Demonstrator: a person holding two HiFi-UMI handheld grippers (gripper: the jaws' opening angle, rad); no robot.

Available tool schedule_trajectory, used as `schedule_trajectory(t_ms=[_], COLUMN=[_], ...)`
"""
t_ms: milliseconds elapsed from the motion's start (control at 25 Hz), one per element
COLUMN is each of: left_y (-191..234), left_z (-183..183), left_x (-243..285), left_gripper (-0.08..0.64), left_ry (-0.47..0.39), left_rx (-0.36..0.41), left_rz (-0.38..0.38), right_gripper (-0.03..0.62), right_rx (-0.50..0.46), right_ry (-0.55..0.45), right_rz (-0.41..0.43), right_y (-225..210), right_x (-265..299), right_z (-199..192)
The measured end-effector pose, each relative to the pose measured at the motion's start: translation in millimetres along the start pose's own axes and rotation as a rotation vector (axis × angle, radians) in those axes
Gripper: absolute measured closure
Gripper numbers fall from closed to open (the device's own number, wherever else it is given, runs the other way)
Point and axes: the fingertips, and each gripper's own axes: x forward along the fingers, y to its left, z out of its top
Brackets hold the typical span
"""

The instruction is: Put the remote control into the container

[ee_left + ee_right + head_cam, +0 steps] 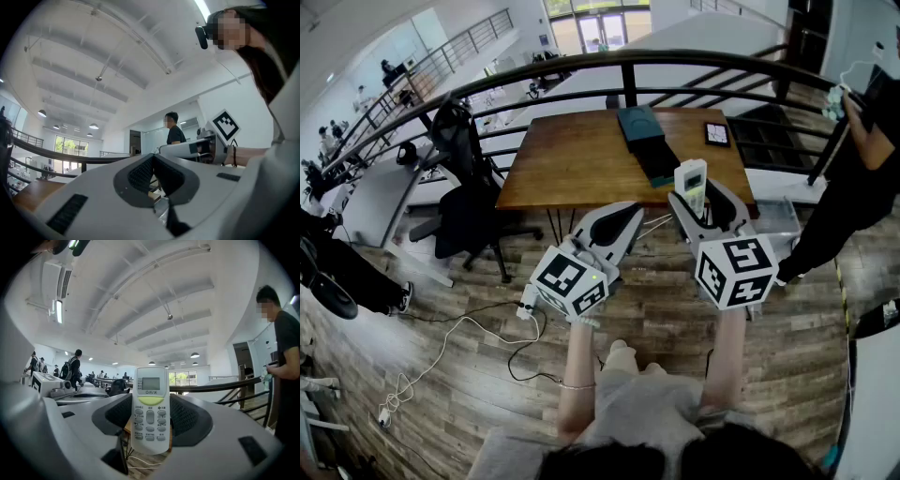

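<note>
Jaws of the right gripper clamp the white remote control upright, off the worktop's near edge by its right corner. Left gripper jaws meet at the tips, empty. The dark container lies near the far edge.

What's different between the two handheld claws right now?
The right gripper clamps a white remote control upright; the left gripper holds nothing. The right gripper's jaws stand wide apart; the left gripper's are closed together. Both are white and point toward the wooden table.
</note>
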Motion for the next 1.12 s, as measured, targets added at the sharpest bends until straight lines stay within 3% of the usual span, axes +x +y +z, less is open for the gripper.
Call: schedule_trajectory(t_ms=[520,1120], left_y=[-8,47], left_z=[-3,-16], left_x=[9,12], left_gripper=[0.557,0.557], left_ry=[0.027,0.061], left_rx=[-0.012,-0.025], left_rz=[-0.003,0.028], right_gripper=[0.347,0.347], right_rx=[0.029,0.045], right_ry=[0.023,0.044], right_rz=[0.019,0.072], right_y=[-8,0], right_x=[-7,53], right_z=[-9,-16])
